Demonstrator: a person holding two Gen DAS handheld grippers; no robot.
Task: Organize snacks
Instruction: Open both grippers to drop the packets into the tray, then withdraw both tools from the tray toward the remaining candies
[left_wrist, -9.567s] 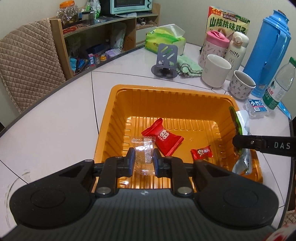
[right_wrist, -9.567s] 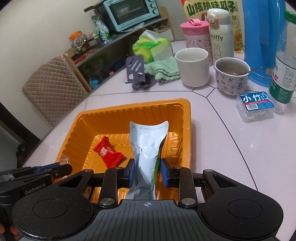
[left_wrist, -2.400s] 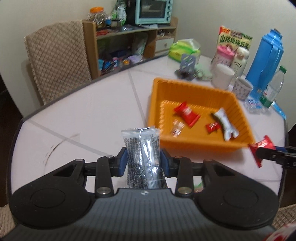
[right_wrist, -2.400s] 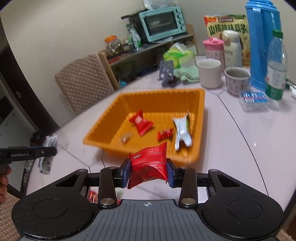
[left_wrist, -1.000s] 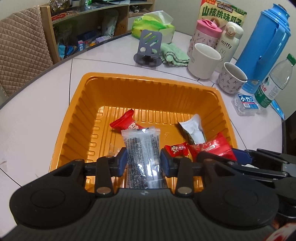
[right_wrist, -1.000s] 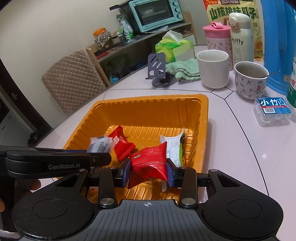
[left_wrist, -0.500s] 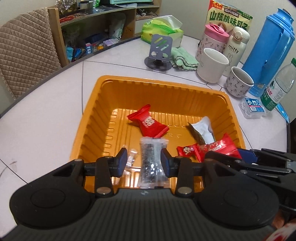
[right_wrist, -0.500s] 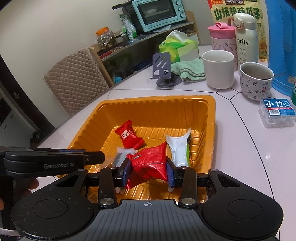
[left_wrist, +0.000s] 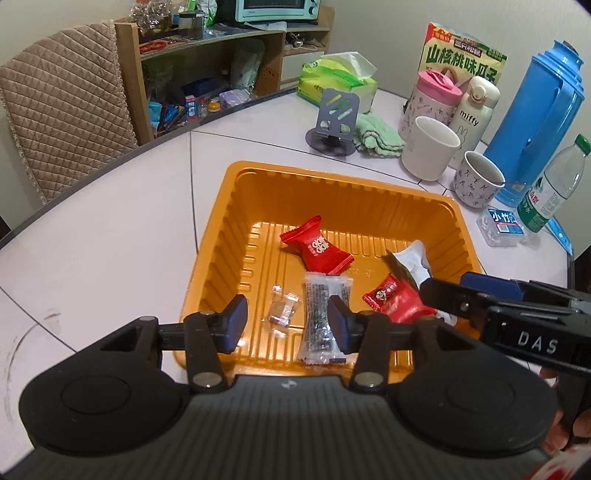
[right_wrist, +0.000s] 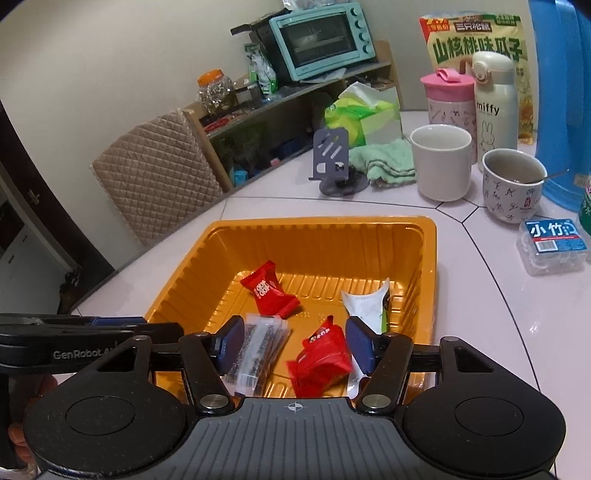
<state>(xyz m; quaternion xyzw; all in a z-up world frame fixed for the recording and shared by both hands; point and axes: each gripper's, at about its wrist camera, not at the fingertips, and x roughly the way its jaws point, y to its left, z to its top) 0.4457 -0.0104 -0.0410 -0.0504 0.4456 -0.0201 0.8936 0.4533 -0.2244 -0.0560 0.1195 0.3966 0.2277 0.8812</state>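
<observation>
Now both grippers (left_wrist: 284, 319) (right_wrist: 293, 345) tilt down — jaws opening — over tray (left_wrist: 332, 184).

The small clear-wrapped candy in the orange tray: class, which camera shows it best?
The left wrist view: the small clear-wrapped candy lies in plain sight on the orange tray floor, between the left gripper fingers. In the right wrist view I cannot pick it out.

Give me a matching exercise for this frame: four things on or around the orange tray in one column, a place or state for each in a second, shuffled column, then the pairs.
1. clear seed packet
2. white mug
3. left gripper
4. grey phone stand

A. jaws opening, nothing gripped
B. on the table beyond the orange tray, by the green cloth
C. lying in the tray
D. upright beside the patterned cup

Pairs: 1-C, 2-D, 3-A, 4-B
</observation>
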